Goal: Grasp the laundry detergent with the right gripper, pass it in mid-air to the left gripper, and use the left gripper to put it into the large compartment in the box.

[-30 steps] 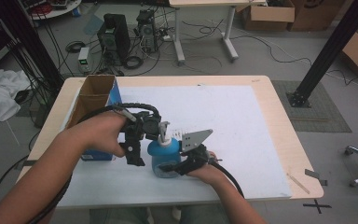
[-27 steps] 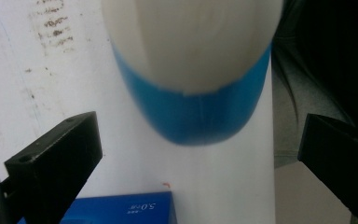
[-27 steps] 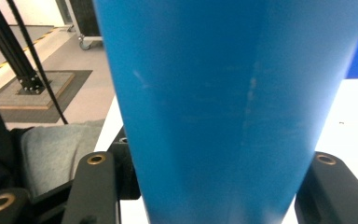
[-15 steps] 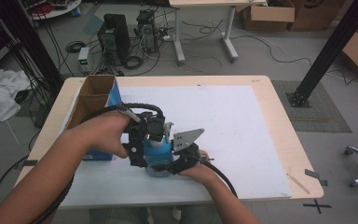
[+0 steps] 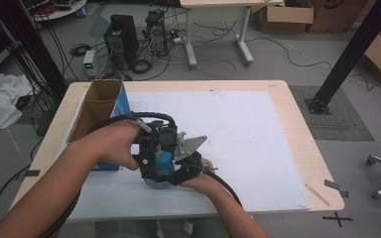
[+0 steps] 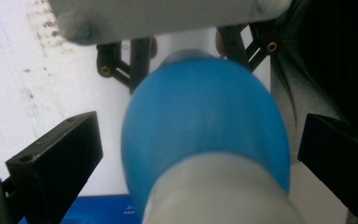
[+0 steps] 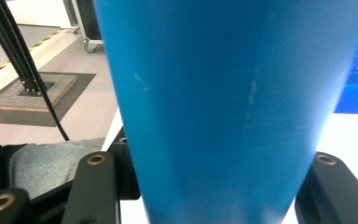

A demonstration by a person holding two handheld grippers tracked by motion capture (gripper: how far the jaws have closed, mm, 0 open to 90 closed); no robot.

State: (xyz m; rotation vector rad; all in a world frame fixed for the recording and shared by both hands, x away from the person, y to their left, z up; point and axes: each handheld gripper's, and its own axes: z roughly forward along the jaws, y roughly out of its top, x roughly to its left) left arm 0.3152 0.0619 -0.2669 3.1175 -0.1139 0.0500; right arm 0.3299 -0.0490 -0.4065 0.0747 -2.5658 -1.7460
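Far left on the table point(image 5: 297, 124): an open cardboard box point(image 5: 96, 106) with a blue side, standing at the edge of the white mat point(image 5: 248, 129). Just beside it, toward the near edge of the mat, both hands bunched together around a blue bottle point(image 5: 162, 161), lifted a little off the mat and pointing roughly level.

Left gripper point(image 6: 200, 144): released, jaws spread wide. In the left gripper view, one black finger point(image 6: 56, 163) to each side of the bottle's pale cap point(image 6: 219, 191), neither pad touching it, with a clear gap on both sides. Cap end turned toward this gripper, blue shoulder swelling out behind it.

Right gripper point(image 7: 214, 186): clenched on the blue bottle's body. In the right gripper view, blue wall squeezed between the two jaws low in the picture, blue box side showing past it at the right edge.

Step in hand, by the look of it: bottle steadied by the right, cap offered to the left, so either a handover or the start of unscrewing. Cannot tell which from here.

Next move, as a judgement: easing the left forward until its pads sit square on the cap, then closing firmly before any twist or any loosening on the right. Worth watching: a smooth, rounded plastic shoulder, likely to slip if gripped past the cap, and a cap that sits low in the left gripper view, so a small lowering first.
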